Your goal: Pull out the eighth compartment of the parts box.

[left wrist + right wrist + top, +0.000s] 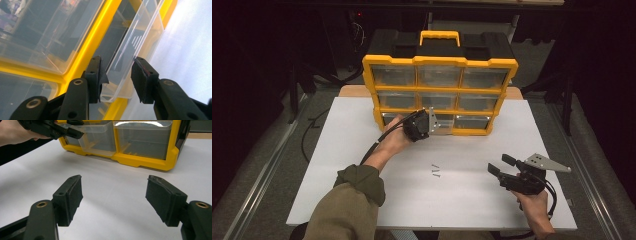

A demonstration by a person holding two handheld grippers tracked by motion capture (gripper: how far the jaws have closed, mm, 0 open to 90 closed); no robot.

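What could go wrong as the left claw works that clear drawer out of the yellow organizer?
The left claw straddles only the front wall of the clear drawer, near one corner, so it may slip off or skew the drawer. The yellow organizer stands unbraced; the right claw hangs open over the table, so pulling could drag it.

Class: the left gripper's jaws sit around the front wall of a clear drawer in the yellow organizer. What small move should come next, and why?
Probably close the left gripper on the drawer front. One pad sits inside the wall and the other outside with a gap, so there is no firm hold. The drawer already juts slightly from the organizer; a firm pinch should let it slide further. The right gripper waits open over the table.
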